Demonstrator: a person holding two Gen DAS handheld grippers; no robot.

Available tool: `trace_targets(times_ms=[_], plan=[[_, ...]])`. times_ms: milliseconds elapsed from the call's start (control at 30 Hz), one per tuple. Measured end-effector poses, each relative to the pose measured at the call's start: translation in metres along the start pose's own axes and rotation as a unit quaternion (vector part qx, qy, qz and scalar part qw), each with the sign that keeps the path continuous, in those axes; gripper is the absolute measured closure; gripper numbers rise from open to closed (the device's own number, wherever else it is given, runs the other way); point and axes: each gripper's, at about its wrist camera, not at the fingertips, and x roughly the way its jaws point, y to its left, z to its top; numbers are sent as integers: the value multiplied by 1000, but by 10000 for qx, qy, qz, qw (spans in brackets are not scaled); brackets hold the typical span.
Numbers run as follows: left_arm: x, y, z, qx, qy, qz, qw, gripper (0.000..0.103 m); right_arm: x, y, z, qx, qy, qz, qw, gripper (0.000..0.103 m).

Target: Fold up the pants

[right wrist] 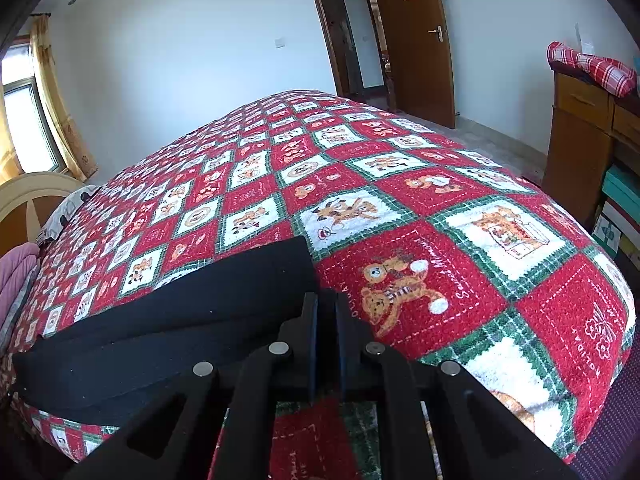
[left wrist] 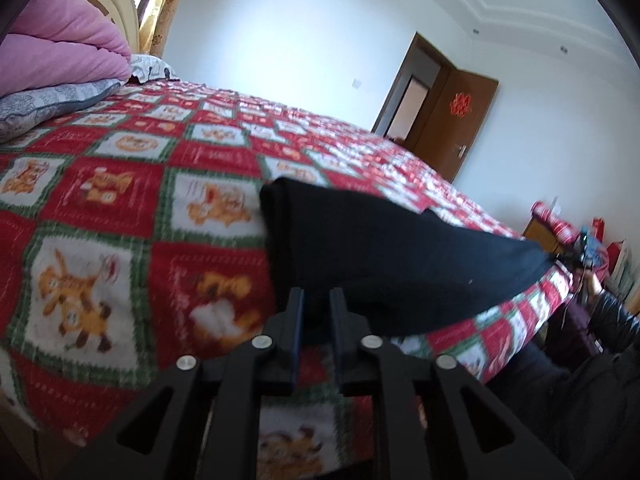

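Black pants lie folded into a long band near the front edge of a bed, on a red, green and white patchwork blanket. My left gripper is at the band's near end, its jaws a little apart with the cloth's edge between the fingers. In the right wrist view the pants stretch away to the left over the blanket. My right gripper is shut on their near right corner. A person's dark sleeve shows past the pants' far end.
A pink quilt and a grey pillow sit at the head of the bed. A brown door stands open beyond the bed. A wooden cabinet with a red plaid cloth on top stands at the right.
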Motion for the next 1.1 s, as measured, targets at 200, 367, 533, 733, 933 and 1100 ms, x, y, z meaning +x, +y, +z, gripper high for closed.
trace_targets(times_ms=[200, 367, 533, 733, 933, 1100], plan=[[-16, 26, -10, -202, 50, 620, 9979, 84, -9, -10, 1, 123, -120, -349, 9992, 54], [-29, 26, -4, -424, -114, 535, 9976, 84, -43, -4, -2, 44, -379, -730, 9966, 49], [-17, -15, 8, 125, -105, 327, 9993, 57, -80, 37, -5, -303, -677, -536, 9958, 49], [7, -35, 9, 442, 189, 414, 9980, 52, -81, 134, -21, -1108, -426, 220, 9927, 49], [14, -42, 3, 716, 472, 672, 9940, 87, -55, 245, -70, -2154, 77, 1192, 9692, 49], [8, -37, 3, 662, 441, 642, 9948, 95, -36, 315, -110, -2807, 383, 1761, 9427, 49]])
